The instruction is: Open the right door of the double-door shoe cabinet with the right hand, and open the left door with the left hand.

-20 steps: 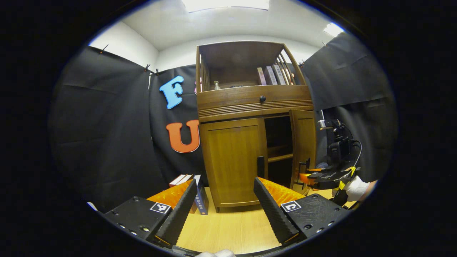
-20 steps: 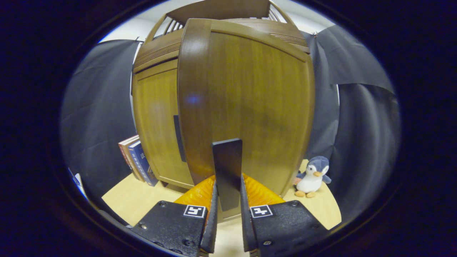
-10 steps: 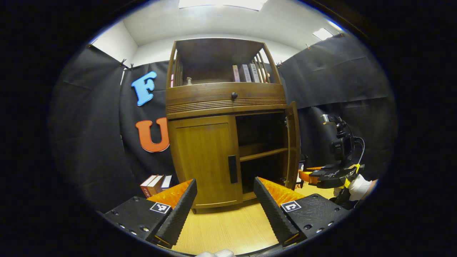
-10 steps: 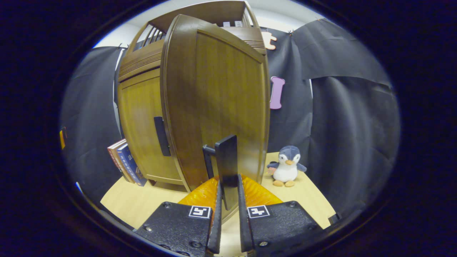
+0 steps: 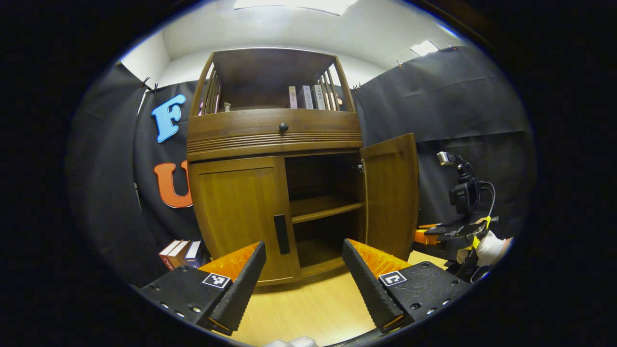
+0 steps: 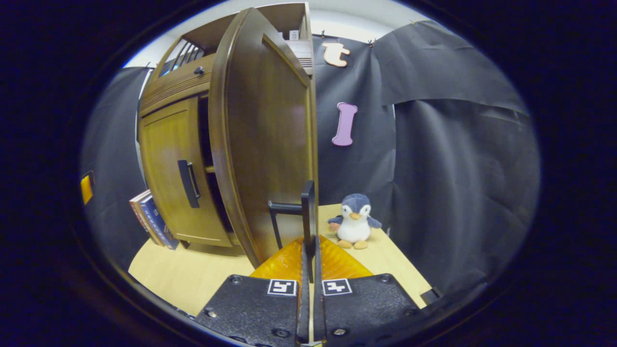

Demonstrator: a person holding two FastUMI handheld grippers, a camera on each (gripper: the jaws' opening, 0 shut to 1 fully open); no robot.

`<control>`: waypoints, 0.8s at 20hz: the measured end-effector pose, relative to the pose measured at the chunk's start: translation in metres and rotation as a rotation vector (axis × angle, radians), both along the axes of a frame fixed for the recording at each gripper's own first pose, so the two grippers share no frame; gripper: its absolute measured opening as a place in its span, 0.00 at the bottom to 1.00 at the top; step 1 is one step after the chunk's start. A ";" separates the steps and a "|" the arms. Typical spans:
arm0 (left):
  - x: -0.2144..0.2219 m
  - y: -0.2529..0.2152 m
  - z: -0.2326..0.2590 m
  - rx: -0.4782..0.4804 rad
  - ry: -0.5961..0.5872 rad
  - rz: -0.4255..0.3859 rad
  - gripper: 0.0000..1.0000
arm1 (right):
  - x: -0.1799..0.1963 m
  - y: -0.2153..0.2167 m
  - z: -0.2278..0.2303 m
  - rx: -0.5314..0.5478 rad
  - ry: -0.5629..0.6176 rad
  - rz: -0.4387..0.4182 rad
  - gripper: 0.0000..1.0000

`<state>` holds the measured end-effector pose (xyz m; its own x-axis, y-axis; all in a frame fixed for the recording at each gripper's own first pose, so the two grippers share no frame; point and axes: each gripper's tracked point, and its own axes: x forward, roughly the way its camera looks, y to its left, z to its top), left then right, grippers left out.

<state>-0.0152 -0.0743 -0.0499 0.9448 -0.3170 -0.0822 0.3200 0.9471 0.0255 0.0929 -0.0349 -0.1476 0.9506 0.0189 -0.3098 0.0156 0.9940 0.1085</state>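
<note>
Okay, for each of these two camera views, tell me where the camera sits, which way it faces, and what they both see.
Left gripper view: rides on the left gripper, open, facing the cabinet front, with the closed left door and its handle ahead; the right gripper and a gloved hand sit far right.
Right gripper view: rides on the right gripper, shut on the right door's handle, looking along the opened right door; a penguin toy stands beyond.
Shared: both doors and the books beside the cabinet.

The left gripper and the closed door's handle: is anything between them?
No. In the left gripper view, bare wooden floor lies between the left gripper and the handle.
</note>
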 end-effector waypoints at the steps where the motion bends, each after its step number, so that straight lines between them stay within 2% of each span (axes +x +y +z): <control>1: 0.002 -0.005 0.001 0.002 -0.004 0.001 0.96 | 0.002 -0.011 0.000 0.002 0.003 -0.010 0.06; 4: 0.005 -0.019 -0.001 0.003 -0.008 0.014 0.96 | 0.001 -0.030 0.001 0.039 0.000 0.015 0.04; 5: 0.006 -0.022 -0.001 0.009 -0.006 0.027 1.00 | 0.002 -0.034 0.000 0.039 -0.001 0.034 0.04; 6: 0.006 -0.026 -0.001 0.016 -0.003 0.041 0.96 | 0.003 -0.037 0.000 0.038 -0.002 0.049 0.04; 8: 0.007 -0.035 0.001 0.027 0.000 0.080 0.96 | 0.005 -0.047 0.000 0.030 -0.002 0.091 0.04; 10: 0.004 -0.044 0.006 0.032 -0.009 0.127 1.00 | 0.009 -0.058 -0.001 0.035 0.000 0.137 0.04; 11: 0.002 -0.050 0.008 0.038 -0.012 0.155 0.96 | 0.011 -0.066 -0.001 0.039 0.003 0.162 0.04; 16: -0.013 -0.089 0.006 0.032 0.023 0.276 0.96 | 0.020 -0.091 -0.002 0.054 0.004 0.324 0.04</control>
